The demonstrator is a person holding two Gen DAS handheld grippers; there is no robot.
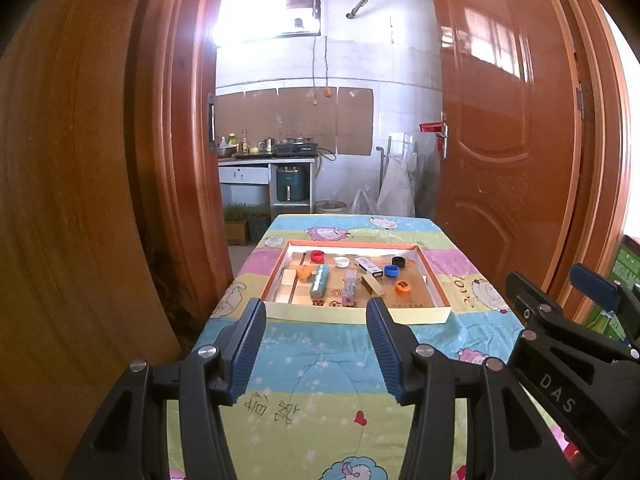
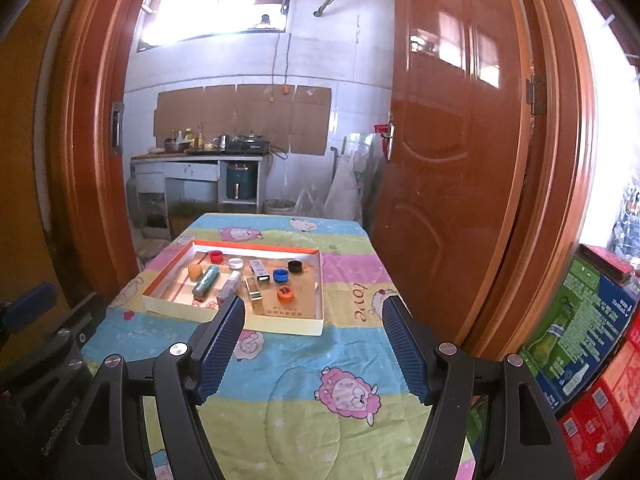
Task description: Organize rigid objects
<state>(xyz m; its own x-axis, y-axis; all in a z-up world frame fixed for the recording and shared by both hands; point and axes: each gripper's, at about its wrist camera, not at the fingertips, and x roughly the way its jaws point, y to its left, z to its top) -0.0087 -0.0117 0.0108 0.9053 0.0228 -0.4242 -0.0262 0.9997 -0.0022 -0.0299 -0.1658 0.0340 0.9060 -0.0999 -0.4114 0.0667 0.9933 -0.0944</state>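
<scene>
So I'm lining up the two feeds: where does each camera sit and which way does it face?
Left wrist: on the left tool, open, facing the tray; the right tool shows at right.
Right wrist: on the right tool, open, facing the same tray.
Shared: tray, orange cap, kitchen beyond.

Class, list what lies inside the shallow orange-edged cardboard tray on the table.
Inside the shallow orange-edged cardboard tray: red, white, black, blue and orange bottle caps, plus small boxes. The near wall hides the tray's front floor.
</scene>
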